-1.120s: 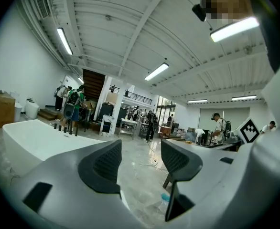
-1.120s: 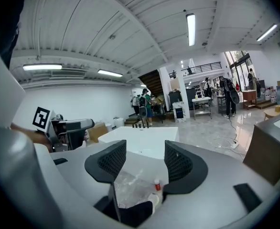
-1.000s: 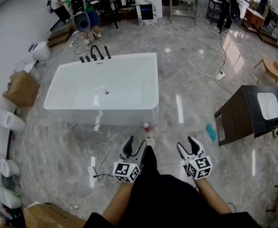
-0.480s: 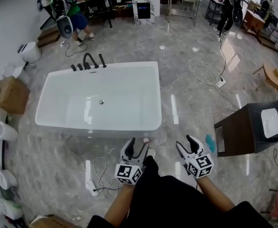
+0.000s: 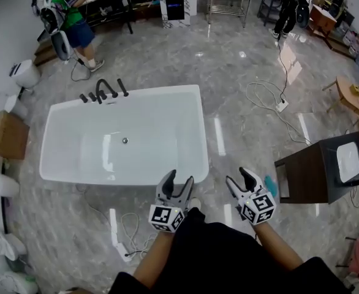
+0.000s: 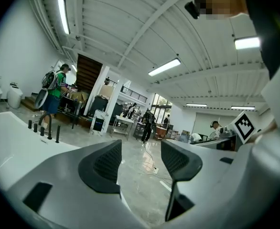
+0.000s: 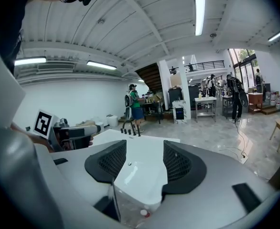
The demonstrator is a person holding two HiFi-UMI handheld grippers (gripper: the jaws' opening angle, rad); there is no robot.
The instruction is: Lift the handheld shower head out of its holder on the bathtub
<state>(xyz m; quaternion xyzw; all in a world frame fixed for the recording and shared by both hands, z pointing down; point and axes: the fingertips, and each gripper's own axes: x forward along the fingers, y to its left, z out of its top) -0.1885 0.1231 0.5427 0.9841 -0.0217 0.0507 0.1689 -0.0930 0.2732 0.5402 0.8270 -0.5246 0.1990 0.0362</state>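
White bathtub is the landmark. On its far-left rim stands a black tap set, with the handheld shower head probably the slim upright at its right end, still in its holder. Left gripper is at the tub's near rim, fingers open and empty. Right gripper is off the near-right corner, fingers also open and empty. Step: approach. Next: reach the far-left corner, grip the handle, lift straight up.

A glossy grey marble-patterned floor carries a white freestanding bathtub at its middle. Just beside the tub's near side lie a white power strip and a loose white cable coil. A brown cardboard box stands to the tub's left, and a dark wooden cabinet well apart on its right.
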